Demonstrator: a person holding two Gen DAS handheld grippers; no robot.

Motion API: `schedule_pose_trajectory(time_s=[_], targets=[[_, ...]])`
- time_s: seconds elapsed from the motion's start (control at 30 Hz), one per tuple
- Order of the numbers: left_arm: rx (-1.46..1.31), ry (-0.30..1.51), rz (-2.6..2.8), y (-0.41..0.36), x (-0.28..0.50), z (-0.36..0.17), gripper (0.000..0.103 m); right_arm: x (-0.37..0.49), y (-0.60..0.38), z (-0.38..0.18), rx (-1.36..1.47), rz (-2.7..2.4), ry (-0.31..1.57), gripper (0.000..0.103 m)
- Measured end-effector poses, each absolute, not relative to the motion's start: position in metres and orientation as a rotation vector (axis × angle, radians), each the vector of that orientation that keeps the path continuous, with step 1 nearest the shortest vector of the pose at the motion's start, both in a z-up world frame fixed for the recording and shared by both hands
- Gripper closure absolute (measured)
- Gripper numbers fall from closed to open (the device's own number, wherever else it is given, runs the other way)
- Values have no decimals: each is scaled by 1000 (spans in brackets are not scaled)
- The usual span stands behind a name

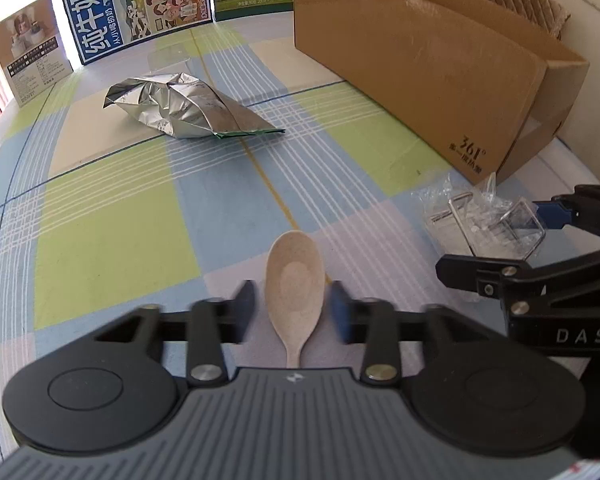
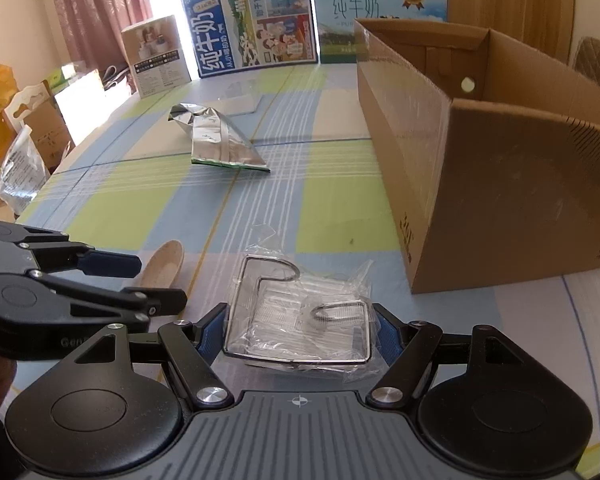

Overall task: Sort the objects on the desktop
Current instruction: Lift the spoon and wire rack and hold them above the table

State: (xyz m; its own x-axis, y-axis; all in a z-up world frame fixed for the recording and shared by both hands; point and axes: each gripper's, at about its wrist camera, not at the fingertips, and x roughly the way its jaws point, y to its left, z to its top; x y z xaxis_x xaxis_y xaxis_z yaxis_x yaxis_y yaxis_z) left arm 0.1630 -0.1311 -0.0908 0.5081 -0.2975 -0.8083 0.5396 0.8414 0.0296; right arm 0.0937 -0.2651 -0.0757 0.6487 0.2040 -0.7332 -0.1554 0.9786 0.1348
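A beige spoon [image 1: 295, 280] lies on the checked tablecloth [image 1: 120, 208], bowl pointing away, between the fingers of my left gripper [image 1: 294, 310]. The jaws stand open, with a small gap on each side of the spoon. To the right, a wire rack in a clear plastic bag [image 2: 300, 312] rests on the cloth. My right gripper [image 2: 299, 336] is shut on it, a blue pad against each side. In the right wrist view, the left gripper [image 2: 158, 282] straddles the spoon [image 2: 164, 264]. The left wrist view shows the right gripper [image 1: 496, 240] around the rack [image 1: 480, 224].
A tall open cardboard box [image 1: 420, 60] stands on the right of the table, close behind the rack. A crumpled silver foil bag [image 1: 180, 108] lies mid-table. Milk cartons [image 2: 252, 24] and a small box line the far edge. Bags and cartons sit off the left edge [image 2: 20, 168].
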Motion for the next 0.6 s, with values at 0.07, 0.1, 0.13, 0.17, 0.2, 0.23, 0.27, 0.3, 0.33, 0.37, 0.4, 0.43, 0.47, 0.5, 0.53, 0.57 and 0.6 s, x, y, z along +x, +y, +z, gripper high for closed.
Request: schedule_pose_trajectory(time_s=[0.07, 0.1, 0.13, 0.17, 0.2, 0.23, 0.27, 0.3, 0.33, 0.37, 0.4, 0.43, 0.47, 0.5, 0.53, 0.57, 0.6], targets=[[303, 903, -512, -133, 163, -92, 57, 95, -266, -77, 70, 202, 841, 32], [302, 903, -513, -133, 164, -92, 57, 95, -266, -77, 75, 200, 841, 32], [303, 903, -511, -134, 164, -93, 57, 96, -267, -78, 80, 197, 841, 32], [305, 902, -510, -134, 164, -93, 57, 96, -268, -77, 84, 195, 840, 32], [302, 901, -511, -135, 165, -94, 57, 96, -269, -78, 88, 194, 840, 32], [296, 900, -510, -135, 165, -94, 57, 95, -269, -78, 91, 192, 839, 32], [291, 899, -508, -134, 166, -94, 57, 95, -270, -78, 92, 191, 839, 32], [285, 899, -507, -134, 167, -94, 61, 95, -270, -78, 93, 192, 840, 32], [279, 898, -507, -134, 168, -94, 64, 95, -270, -78, 94, 193, 840, 32], [272, 896, -505, -133, 168, -94, 75, 95, -270, -78, 96, 195, 840, 32], [269, 893, -499, -133, 168, -94, 75, 94, -271, -78, 99, 198, 838, 32], [266, 894, -494, -133, 168, -94, 75, 94, -271, -77, 102, 201, 836, 32], [262, 897, -493, -132, 169, -93, 75, 93, -271, -75, 104, 205, 833, 32], [261, 899, -495, -132, 168, -92, 75, 92, -271, -74, 104, 207, 829, 32], [262, 898, -499, -131, 167, -91, 76, 91, -270, -73, 104, 208, 826, 32], [263, 894, -502, -131, 166, -88, 76, 90, -270, -71, 104, 209, 822, 32], [263, 889, -504, -131, 164, -85, 76, 89, -270, -69, 104, 209, 817, 32]])
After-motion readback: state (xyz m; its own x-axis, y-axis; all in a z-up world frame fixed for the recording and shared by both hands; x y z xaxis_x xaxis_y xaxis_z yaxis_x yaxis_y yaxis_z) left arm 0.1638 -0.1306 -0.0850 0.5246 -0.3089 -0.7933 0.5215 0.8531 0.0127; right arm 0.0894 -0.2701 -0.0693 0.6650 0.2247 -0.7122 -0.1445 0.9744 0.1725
